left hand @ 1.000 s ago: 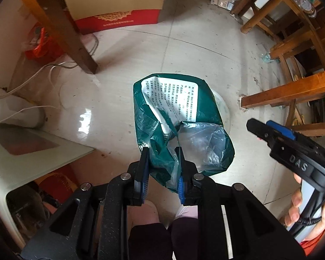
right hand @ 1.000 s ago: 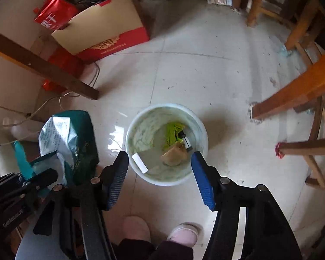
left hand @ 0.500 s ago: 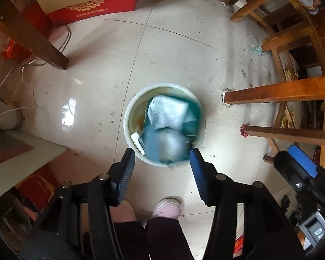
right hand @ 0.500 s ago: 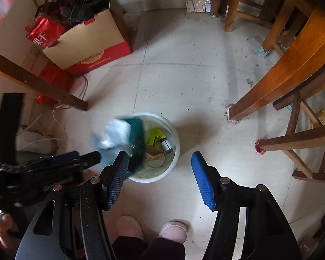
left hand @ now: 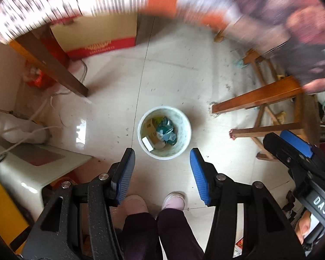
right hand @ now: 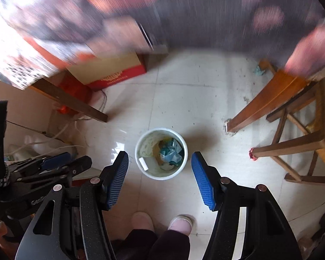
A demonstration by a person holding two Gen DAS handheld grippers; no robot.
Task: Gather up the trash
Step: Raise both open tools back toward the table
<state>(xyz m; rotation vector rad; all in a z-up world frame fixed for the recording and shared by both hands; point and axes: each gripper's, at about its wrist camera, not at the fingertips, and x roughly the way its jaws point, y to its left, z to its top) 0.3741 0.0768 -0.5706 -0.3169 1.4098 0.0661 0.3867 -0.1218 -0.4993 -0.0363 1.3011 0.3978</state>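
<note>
A pale round trash bucket (left hand: 185, 130) (right hand: 140, 149) stands on the tiled floor far below both grippers. Inside it lies the crumpled green bag (left hand: 165, 131) (right hand: 170, 152) with clear plastic, on cardboard and a small white piece. My left gripper (left hand: 162, 170) hangs high above the bucket, open, with nothing between its blue pads. My right gripper (right hand: 160, 177) is open and empty too, at a similar height. In the left wrist view the right gripper (left hand: 292, 149) shows at the right edge; in the right wrist view the left gripper (right hand: 60, 162) shows at the left.
A red and tan cardboard box (left hand: 93, 36) (right hand: 110, 71) lies at the back. A dark wooden leg (left hand: 54, 69) slants on the left, wooden furniture legs (left hand: 255, 97) (right hand: 268, 99) on the right. White cables (left hand: 32, 127) and a pale appliance sit left. The person's pink shoes (left hand: 173, 201) stand below. The upper edges are blurred.
The left gripper opened and let go of the green bag, which dropped into the bucket. Both grippers then rose well above the floor; the bucket looks much smaller now.
</note>
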